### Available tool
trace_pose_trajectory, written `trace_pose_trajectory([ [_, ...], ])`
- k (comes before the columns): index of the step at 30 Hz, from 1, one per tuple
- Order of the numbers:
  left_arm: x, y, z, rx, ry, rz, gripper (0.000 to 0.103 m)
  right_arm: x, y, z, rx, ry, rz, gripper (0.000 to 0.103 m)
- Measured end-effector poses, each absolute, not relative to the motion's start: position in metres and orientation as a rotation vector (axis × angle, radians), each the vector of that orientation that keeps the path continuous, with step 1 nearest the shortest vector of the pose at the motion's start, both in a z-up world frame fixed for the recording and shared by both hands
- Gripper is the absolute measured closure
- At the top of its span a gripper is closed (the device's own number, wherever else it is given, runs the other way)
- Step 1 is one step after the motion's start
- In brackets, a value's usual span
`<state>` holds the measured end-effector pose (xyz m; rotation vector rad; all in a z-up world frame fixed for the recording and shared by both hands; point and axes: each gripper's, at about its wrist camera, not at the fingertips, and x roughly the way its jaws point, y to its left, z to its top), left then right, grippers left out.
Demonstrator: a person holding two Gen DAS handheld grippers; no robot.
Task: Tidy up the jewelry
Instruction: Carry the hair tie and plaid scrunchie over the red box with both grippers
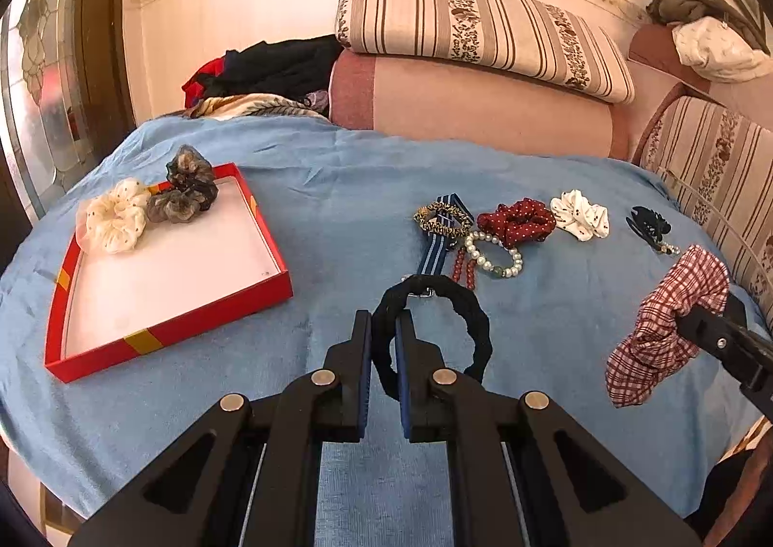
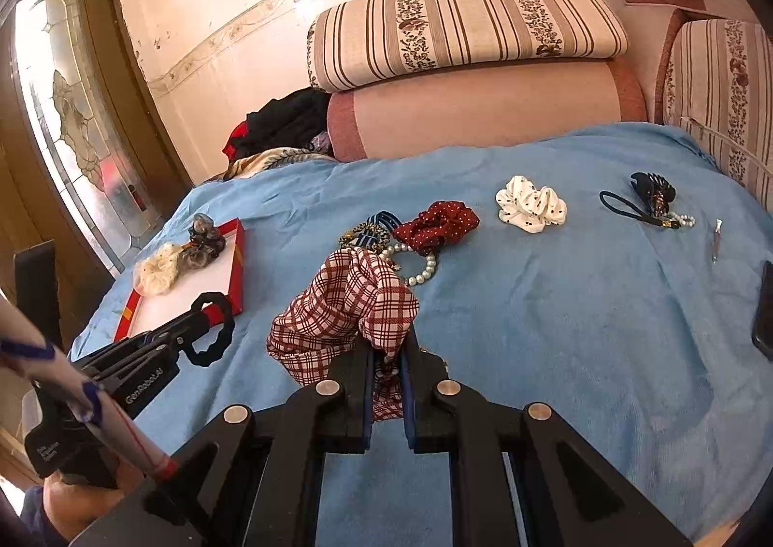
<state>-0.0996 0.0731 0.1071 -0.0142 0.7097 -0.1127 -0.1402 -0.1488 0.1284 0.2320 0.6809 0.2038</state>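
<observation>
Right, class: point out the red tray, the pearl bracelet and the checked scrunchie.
red tray [image 1: 212,320]: left wrist view, near red wall.
pearl bracelet [image 1: 518,259]: left wrist view, beads on its right side.
checked scrunchie [image 2: 338,305]: right wrist view, bunched fabric above the jaws.

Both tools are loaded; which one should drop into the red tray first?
Left, probably. The left tool, holding the black scrunchie, sits nearer the red tray; the right tool with the plaid scrunchie is farther.

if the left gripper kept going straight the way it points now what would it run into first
Probably the blue striped band and pearl bracelet on the blue cloth, just past the black scrunchie held in the left gripper; depth is uncertain.
</observation>
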Motion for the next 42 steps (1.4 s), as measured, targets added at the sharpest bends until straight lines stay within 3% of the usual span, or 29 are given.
trace_pose_trajectory([
  [18, -0.1, 0.097, 0.113, -0.067, 0.703, -0.097, 0.094, -0.143, -0.119, 0.126, 0.207, 0.714, 0.247, 0.093],
  [42, -0.086, 0.199, 0.105, -0.193, 0.703, 0.034, 0.094, -0.101, -0.036, 0.142, 0.098, 0.756, 0.335, 0.093],
])
